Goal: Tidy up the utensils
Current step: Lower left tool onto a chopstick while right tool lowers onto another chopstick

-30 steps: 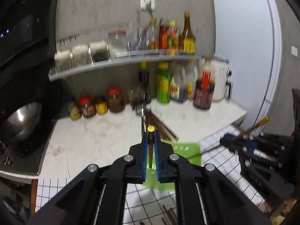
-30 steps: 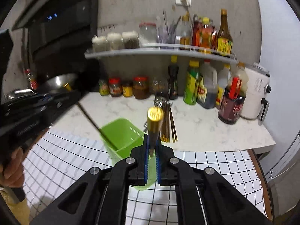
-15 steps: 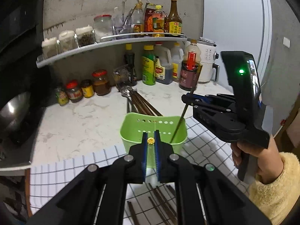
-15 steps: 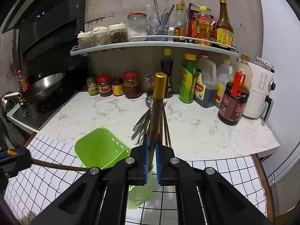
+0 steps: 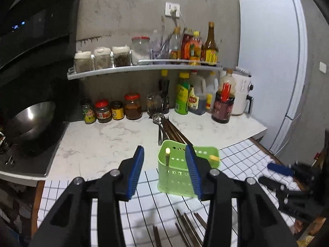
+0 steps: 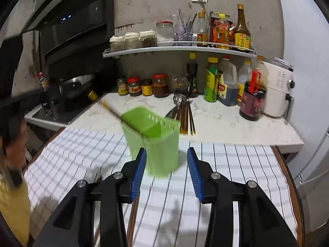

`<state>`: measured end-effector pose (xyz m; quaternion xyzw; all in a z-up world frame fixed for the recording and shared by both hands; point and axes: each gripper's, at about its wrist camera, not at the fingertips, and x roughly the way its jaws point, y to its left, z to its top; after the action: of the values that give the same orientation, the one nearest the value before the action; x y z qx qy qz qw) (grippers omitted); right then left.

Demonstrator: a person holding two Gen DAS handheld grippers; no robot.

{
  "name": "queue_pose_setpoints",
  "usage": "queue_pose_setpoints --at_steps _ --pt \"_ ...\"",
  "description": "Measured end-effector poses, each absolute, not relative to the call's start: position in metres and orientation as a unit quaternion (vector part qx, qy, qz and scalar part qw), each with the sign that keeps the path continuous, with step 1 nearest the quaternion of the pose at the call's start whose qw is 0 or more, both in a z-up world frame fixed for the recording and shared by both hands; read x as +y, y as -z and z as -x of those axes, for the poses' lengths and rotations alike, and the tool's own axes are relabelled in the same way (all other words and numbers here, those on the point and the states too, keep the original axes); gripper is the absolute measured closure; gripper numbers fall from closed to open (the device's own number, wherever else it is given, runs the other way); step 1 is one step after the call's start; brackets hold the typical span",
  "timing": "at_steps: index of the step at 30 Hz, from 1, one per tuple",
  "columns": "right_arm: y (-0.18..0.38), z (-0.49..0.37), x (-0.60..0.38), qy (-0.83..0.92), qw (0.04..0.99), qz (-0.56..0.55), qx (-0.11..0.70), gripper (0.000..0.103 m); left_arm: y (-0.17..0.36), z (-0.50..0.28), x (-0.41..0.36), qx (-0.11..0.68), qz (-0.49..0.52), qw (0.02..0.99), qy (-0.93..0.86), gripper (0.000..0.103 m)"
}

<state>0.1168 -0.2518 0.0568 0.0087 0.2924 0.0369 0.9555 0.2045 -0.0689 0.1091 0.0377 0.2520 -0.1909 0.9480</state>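
Blue-padded left gripper has just been opening and now stands apart with nothing pressed between the pads; behind the gap sits the green utensil basket on the checked cloth. Right gripper likewise has just been opening, jaws apart and holding nothing, with the same basket just beyond. Two gold-tipped chopsticks are in the basket: left wrist view shows one upright and one leaning over the right rim. Right wrist view shows only one clearly, slanting out to the left, blurred. Loose dark chopsticks on the cloth near the camera show only in the left view; count unclear, roughly five or six. Right view alone shows a yellow sleeve at left edge. Further back on the marble counter lies a pile of chopsticks and metal spoons, count unreadable. Four jars stand along the wall.
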Motion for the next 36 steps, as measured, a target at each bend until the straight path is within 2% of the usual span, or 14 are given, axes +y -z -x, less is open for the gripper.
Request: queue_pose_setpoints --at_steps 5,17,20,21,23,24,31,36 --pt "-0.035 -0.065 -0.248 -0.042 0.951 -0.017 0.305 0.06 -0.101 -0.147 -0.039 0.249 -0.053 0.956 0.149 0.059" --pt "0.046 -0.016 -0.213 -0.091 0.914 -0.016 0.395 0.06 0.058 -0.078 -0.011 0.444 -0.071 0.877 0.171 0.058" --pt "0.058 -0.01 -0.209 -0.094 0.91 -0.029 0.404 0.061 0.079 -0.071 -0.004 0.469 -0.046 0.862 0.188 0.064" --pt "0.064 -0.01 -0.21 -0.094 0.907 -0.038 0.41 0.061 0.083 -0.072 -0.002 0.474 -0.038 0.859 0.189 0.066" --pt "0.071 -0.012 -0.21 -0.097 0.901 -0.048 0.421 0.072 0.091 -0.075 0.005 0.484 -0.023 0.856 0.18 0.067" --pt "0.075 -0.013 -0.209 -0.102 0.898 -0.054 0.426 0.074 0.092 -0.075 0.008 0.483 -0.017 0.857 0.179 0.068" --pt "0.084 -0.03 -0.199 -0.095 0.893 -0.036 0.439 0.084 0.09 -0.076 0.018 0.485 -0.008 0.858 0.169 0.068" --pt "0.084 -0.036 -0.198 -0.08 0.893 -0.02 0.443 0.086 0.092 -0.079 0.008 0.484 -0.022 0.859 0.168 0.069"
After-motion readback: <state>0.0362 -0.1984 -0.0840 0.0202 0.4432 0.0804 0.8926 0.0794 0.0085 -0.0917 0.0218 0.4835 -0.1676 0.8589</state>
